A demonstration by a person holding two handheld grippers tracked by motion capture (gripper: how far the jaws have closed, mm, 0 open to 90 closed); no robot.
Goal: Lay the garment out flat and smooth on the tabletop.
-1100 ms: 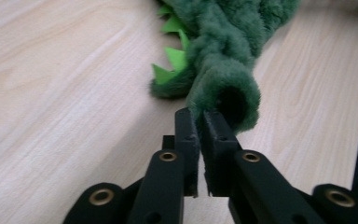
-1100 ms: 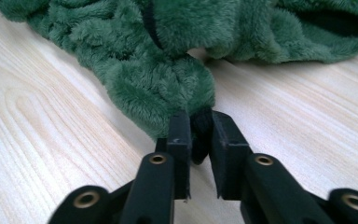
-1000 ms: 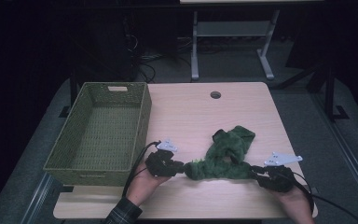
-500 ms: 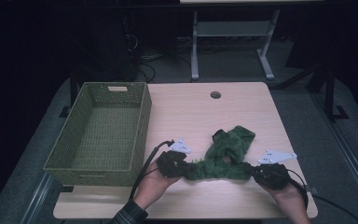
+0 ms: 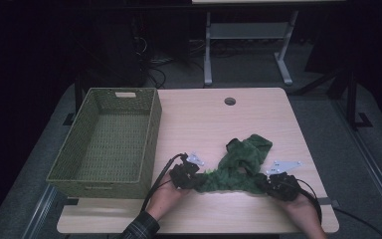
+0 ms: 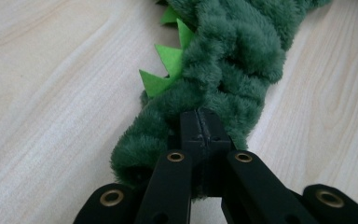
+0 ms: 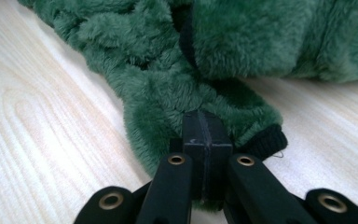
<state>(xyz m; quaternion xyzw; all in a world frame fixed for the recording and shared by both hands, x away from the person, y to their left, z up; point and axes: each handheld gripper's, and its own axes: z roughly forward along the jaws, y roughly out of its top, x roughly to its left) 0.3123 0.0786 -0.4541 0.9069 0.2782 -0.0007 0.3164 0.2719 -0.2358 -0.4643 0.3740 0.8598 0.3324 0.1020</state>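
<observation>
green plush garment (image 5: 236,167) lies crumpled on the near half of the table (image 5: 204,124), right of the wicker basket (image 5: 107,142); left gripper (image 6: 199,122) pinched shut on its spiked end, light-green felt spikes (image 6: 165,70) just beyond; right gripper (image 7: 204,126) clamped on the other end beside a black ribbed cuff (image 7: 268,140); judged light, soft, limp; it will sag between holds; ends are the sensible grip points.

Dark room, grey floor (image 5: 328,107)
</observation>
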